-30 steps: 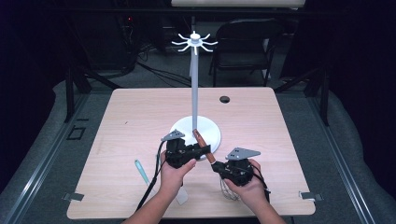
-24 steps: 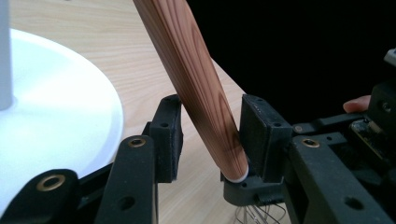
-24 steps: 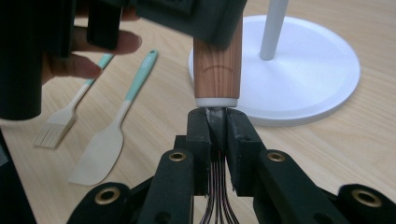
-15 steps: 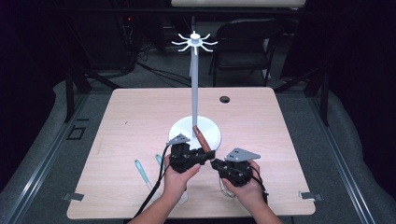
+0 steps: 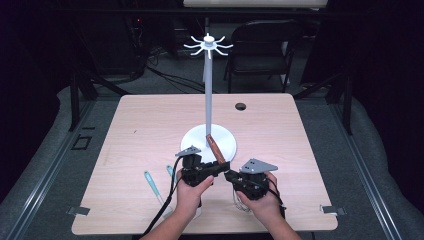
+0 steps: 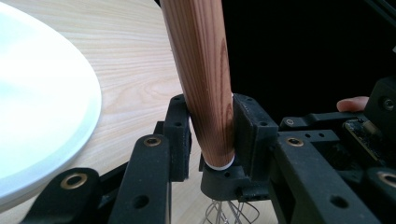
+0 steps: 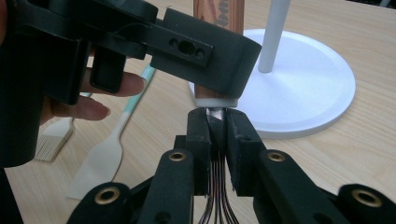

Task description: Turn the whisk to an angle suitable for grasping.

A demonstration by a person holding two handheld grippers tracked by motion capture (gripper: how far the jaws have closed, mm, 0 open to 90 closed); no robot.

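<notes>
- Left gripper view: the left gripper point(image 6: 205, 135) has its fingers pinching the whisk's wooden handle point(image 6: 201, 70) near its lower end.
- Handed over between the two tools, the whisk point(image 5: 216, 150) could twist or drop to the table point(image 5: 135, 130) if one grip loosens early.
- Its long axis runs steeply; the handle points up toward the white stand point(image 5: 208, 100), wires downward.
- The right gripper point(image 7: 216, 130) has its fingers pressed on the wire neck point(image 7: 215, 116) just below.

brown wood-grain whisk handle point(image 6: 201, 74), white stand base point(image 5: 208, 143), black jaws.
</notes>
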